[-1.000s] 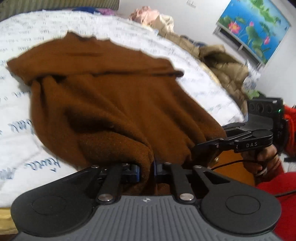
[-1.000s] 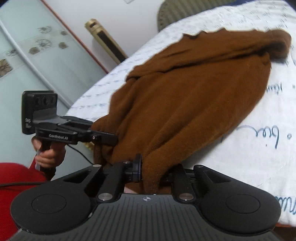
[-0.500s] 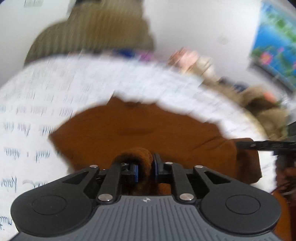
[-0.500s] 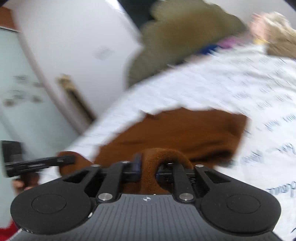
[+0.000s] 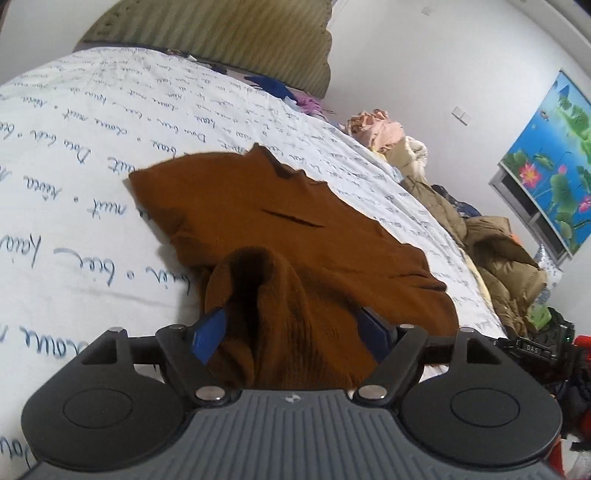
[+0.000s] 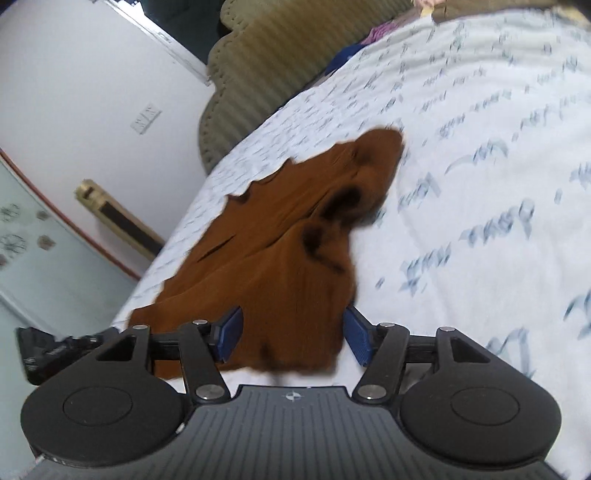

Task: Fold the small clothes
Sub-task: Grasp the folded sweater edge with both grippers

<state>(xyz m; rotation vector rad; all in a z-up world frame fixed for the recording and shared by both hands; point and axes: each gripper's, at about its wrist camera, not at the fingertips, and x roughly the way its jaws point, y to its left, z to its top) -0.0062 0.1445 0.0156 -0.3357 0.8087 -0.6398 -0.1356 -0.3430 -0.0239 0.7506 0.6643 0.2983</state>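
A brown knit garment [image 5: 280,236] lies folded over on the white bed sheet with blue script [image 5: 74,155]. My left gripper [image 5: 291,328] is open, its blue pads wide apart, with the folded near edge of the garment lying loose between them. In the right wrist view the same garment [image 6: 280,251] stretches away from my right gripper [image 6: 291,332], which is open too, its pads on either side of the cloth's near edge. Each gripper shows at the edge of the other's view, the right one [image 5: 535,347] and the left one [image 6: 48,350].
A ribbed olive headboard [image 5: 221,33] stands at the far end of the bed. Piled clothes and tan jackets [image 5: 491,251] lie along the bed's right side. A pond picture [image 5: 554,158] hangs on the wall. A pale cabinet [image 6: 33,236] stands left of the bed.
Both grippers carried the garment's near edge up and forward over the rest, folding it, then opened and let go. Both were shut on the cloth half a second ago.
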